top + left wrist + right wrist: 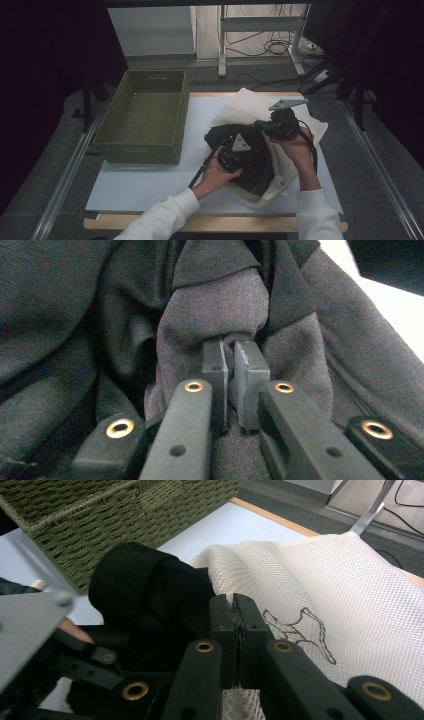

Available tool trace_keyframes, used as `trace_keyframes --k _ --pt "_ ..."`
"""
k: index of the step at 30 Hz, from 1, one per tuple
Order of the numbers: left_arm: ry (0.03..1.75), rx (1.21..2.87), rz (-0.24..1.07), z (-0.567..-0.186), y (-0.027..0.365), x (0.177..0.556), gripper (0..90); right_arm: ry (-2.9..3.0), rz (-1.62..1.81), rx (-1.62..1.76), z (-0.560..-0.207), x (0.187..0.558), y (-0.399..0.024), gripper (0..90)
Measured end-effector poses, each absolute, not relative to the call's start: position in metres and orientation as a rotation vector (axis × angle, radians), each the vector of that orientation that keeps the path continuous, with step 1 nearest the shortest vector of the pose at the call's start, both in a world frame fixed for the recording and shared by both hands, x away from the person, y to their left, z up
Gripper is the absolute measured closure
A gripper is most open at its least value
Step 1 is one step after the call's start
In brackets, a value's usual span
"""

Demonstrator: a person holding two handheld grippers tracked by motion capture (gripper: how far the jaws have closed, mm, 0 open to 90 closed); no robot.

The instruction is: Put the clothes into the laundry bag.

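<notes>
Black garment (215, 305) pinched in the left gripper (229, 347), seen up close; the right gripper (234, 611) view reveals mesh bag (310, 580) clamped, basket (125, 515) at eleven o'clock.

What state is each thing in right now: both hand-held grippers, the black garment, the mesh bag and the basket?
Left hand-held gripper: shut on a fold of the black garment.
Right hand-held gripper: shut on the mesh bag's edge.
Black garment: bunched, partly inside the bag.
Mesh bag: lying on the table, mouth held open.
Basket: upright, empty, beside the bag.
</notes>
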State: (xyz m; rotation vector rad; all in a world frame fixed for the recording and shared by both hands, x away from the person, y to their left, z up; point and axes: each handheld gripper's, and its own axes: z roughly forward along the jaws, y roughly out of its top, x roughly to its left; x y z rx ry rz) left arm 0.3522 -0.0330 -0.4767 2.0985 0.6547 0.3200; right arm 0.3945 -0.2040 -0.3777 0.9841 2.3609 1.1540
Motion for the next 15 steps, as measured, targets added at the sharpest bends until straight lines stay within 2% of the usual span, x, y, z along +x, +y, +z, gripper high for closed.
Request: trace_keyframes --k 15 --pt "0.701 2.058 0.352 -0.478 -0.045 0.362 85.2 2.363 1.157 0.957 -0.374 0.391 -0.200 88.4"
